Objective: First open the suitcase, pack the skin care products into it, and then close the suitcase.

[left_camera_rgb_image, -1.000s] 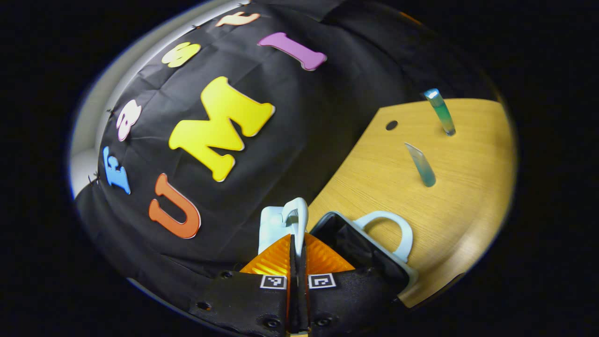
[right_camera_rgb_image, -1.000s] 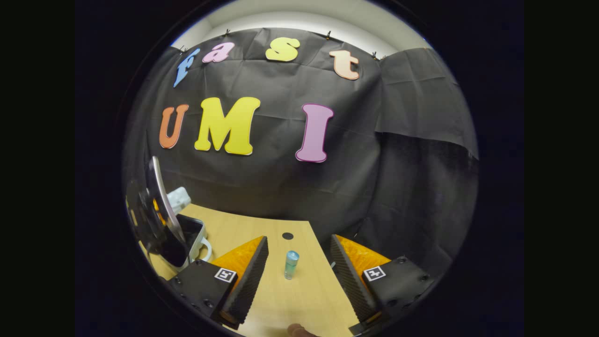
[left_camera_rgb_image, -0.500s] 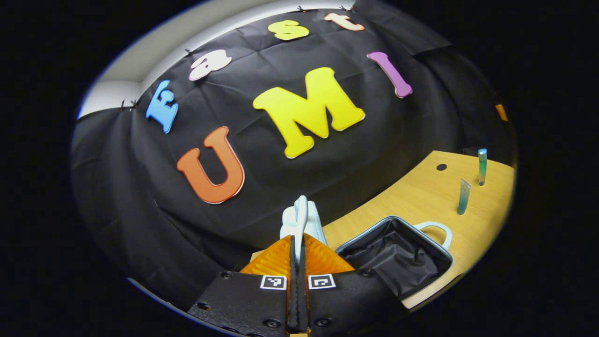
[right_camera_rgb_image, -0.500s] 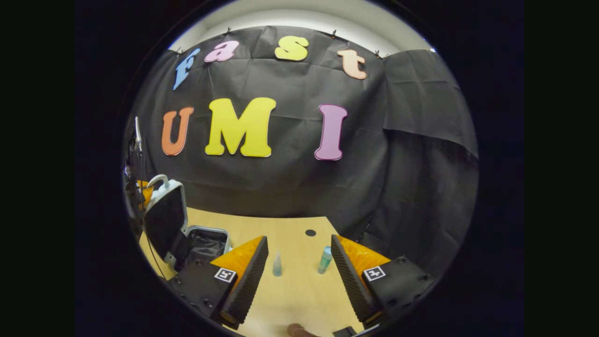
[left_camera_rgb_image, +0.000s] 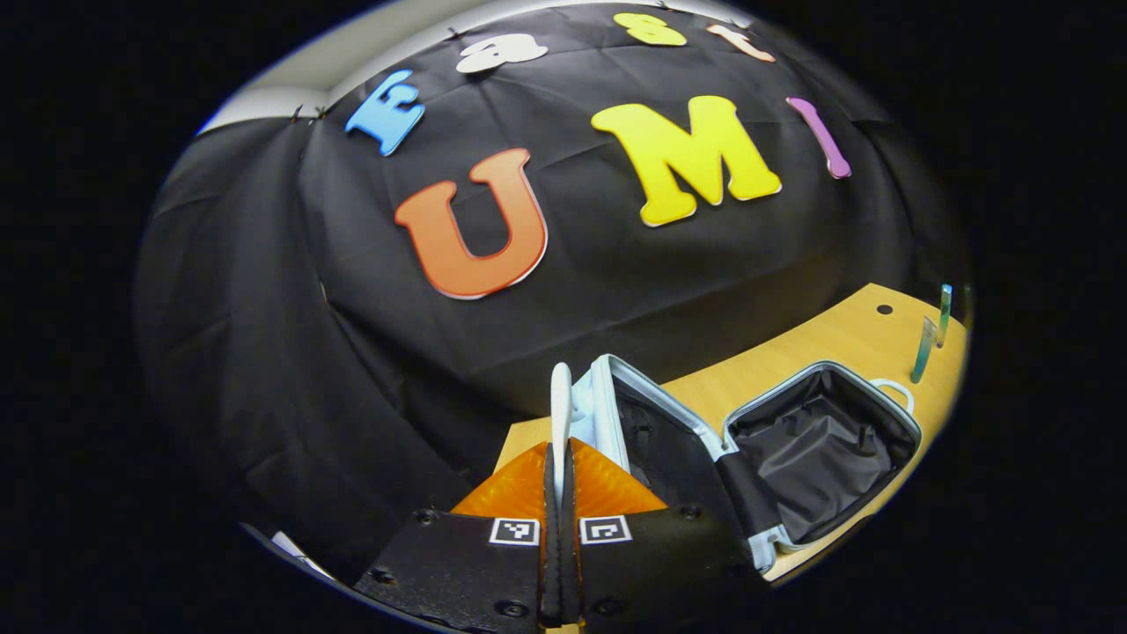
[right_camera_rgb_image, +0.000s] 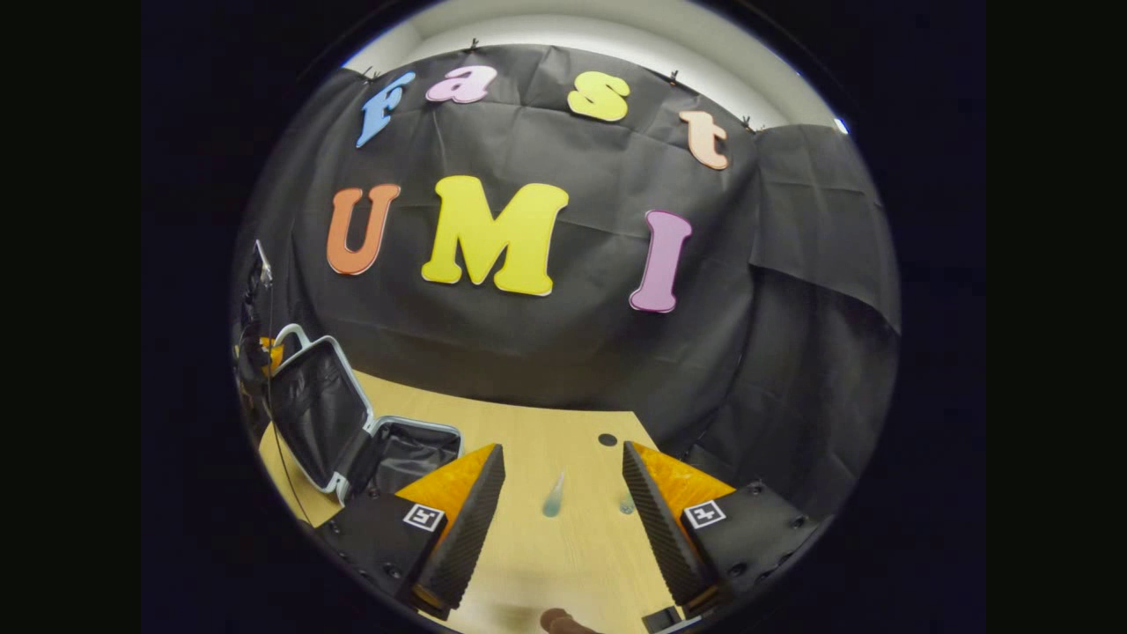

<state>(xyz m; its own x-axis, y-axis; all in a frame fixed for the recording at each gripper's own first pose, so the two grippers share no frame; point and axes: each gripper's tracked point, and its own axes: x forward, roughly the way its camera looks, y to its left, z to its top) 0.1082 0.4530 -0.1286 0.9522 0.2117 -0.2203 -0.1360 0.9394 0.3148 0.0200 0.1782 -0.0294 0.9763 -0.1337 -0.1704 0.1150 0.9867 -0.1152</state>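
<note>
Left gripper view: left gripper point(left_camera_rgb_image: 559, 458) clenched on lid handle point(left_camera_rgb_image: 561, 414), suitcase point(left_camera_rgb_image: 819, 440) open; right gripper point(right_camera_rgb_image: 563, 493) released above table point(right_camera_rgb_image: 572, 563).

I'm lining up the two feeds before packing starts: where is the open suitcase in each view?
Left gripper view: the suitcase lies lower right, its lid raised just right of the left gripper, whose fingers are shut on the lid's handle.
Right gripper view: the suitcase sits lower left, lid up, left of the right gripper.
Shared landmark: the round hole in the table.
</note>
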